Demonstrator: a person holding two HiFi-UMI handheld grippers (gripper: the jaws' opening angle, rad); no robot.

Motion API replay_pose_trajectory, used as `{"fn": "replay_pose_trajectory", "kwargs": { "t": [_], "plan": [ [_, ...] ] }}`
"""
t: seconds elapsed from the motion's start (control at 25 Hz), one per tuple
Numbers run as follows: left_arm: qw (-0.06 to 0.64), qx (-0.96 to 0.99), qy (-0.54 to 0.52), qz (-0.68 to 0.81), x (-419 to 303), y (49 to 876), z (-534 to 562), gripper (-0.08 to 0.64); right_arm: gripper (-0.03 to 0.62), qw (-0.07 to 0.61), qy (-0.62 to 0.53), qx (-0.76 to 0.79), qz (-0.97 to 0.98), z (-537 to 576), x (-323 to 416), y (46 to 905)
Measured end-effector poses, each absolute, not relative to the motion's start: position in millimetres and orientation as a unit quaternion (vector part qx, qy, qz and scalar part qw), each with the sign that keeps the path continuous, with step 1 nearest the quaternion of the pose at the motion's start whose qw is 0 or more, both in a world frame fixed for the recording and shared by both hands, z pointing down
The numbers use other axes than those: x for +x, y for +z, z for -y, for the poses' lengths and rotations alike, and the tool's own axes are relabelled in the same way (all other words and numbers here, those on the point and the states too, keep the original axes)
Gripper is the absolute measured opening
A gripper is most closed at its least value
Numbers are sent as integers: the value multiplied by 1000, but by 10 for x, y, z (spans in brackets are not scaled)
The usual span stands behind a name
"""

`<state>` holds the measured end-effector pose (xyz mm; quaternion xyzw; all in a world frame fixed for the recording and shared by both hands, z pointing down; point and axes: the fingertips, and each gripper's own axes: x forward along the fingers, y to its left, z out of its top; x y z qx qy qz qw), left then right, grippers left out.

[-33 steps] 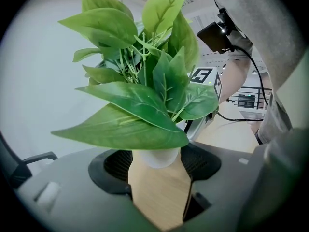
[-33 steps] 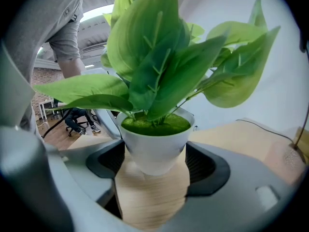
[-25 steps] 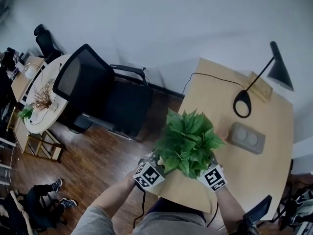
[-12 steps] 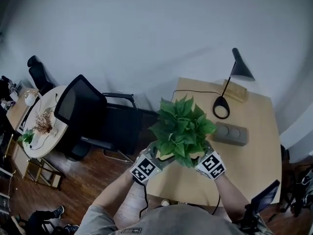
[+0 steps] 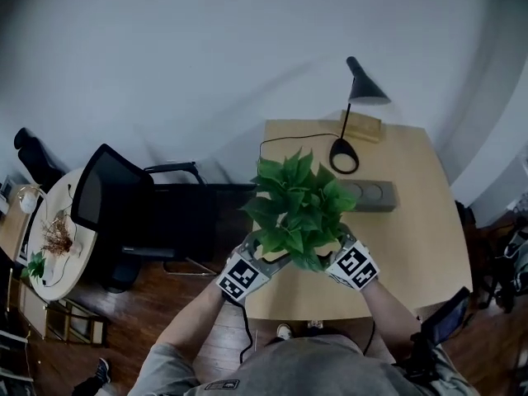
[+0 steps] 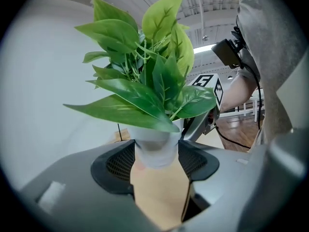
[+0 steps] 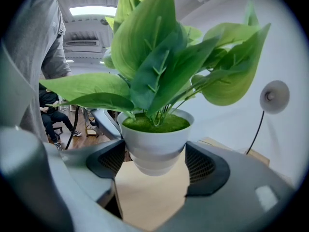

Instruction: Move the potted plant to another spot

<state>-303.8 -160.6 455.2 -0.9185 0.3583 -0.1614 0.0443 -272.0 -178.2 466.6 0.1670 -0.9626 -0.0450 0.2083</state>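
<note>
Since the left gripper (image 6: 155,151), its jaws just been closing, and the right gripper (image 7: 155,159) both pinch the potted plant (image 5: 297,209) between their tips, it hangs clear of the table (image 5: 412,221) under them; reckon if either hand drifts outward, it slips and drops.

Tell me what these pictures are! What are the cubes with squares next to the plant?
A person holds a pinching tool, a gripper, in each hand; the patterned cubes are part of them. One picture comes from a camera on the person's head, looking down. The others come from cameras on the left gripper and right gripper. Both squeeze the white pot of the potted plant, above the wooden table; the left jaws have just been closing on it. On the table stand a black lamp and a grey box.
</note>
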Motion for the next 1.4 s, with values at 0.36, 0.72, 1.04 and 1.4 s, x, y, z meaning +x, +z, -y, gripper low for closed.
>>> {"fn": "replay_pose_trajectory", "kwargs": {
  "t": [0.36,0.72,1.04,1.4],
  "plan": [
    [47,-941,-148,-299,-2976,4608,1626,278,397,223,-32,225,948,1757,-2640,4714],
    [58,-935,-167,-308,-1376,4546,2001,278,397,201,-40,222,953,2140,-1045,4668],
    [44,-922,-166,-347,-332,4550,2226,275,396,200,-43,184,961,2390,-16,4665],
    [28,-925,-165,-340,173,4667,2315,273,396,204,-34,189,960,2476,496,4775]
  ]
}}
